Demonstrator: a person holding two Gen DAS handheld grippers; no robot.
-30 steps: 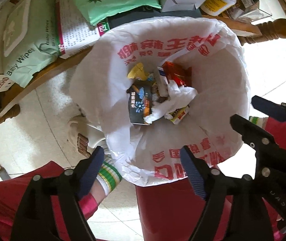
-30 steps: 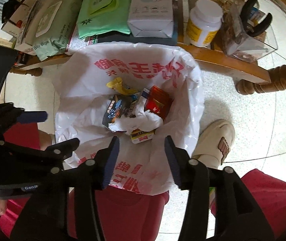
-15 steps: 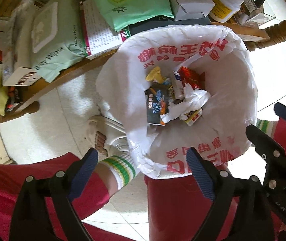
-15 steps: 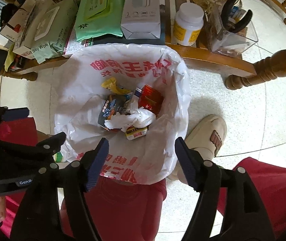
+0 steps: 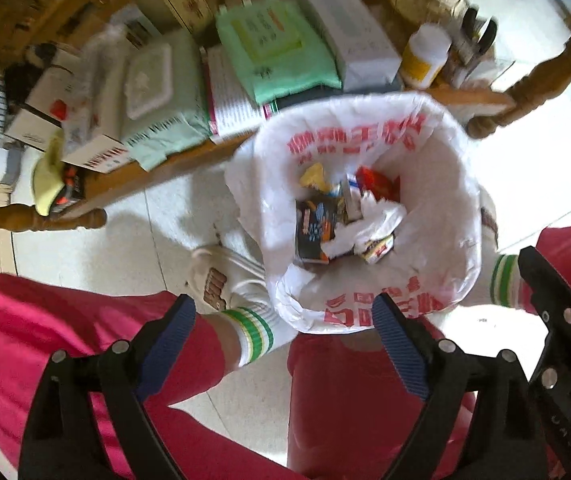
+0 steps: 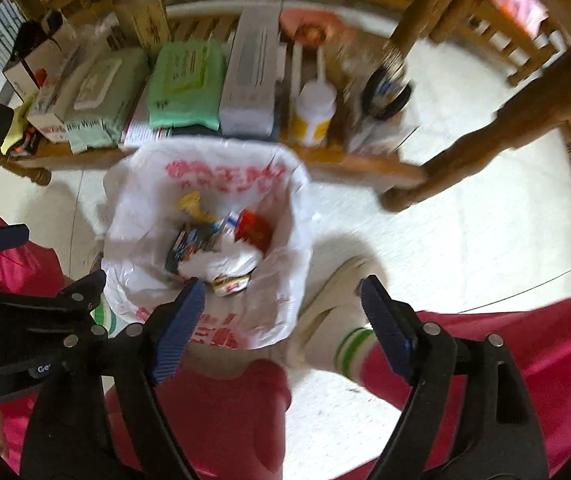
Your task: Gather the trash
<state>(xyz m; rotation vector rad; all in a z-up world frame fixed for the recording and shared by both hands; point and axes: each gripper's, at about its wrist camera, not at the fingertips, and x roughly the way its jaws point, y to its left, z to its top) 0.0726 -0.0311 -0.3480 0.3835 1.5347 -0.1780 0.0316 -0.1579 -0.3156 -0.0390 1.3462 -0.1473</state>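
Both tools, left tool (image 5: pixel 283 326) spread empty, right tool (image 6: pixel 281 312) opening empty, hung over the bag (image 5: pixel 437 184); a snagged rim could spill its trash (image 5: pixel 345 220).

Little can be read. On the pale green wipes pack (image 6: pixel 103 92) lying on the bench (image 6: pixel 349 162), the near edge carries print that looks like "Baby Wipes", though blur eats the first letters. The left gripper's (image 6: pixel 33 292) black body shows "Ge", the remainder hidden. The white bin bag (image 5: pixel 437 184) bears large red Chinese characters, upside down and too smeared to make out.
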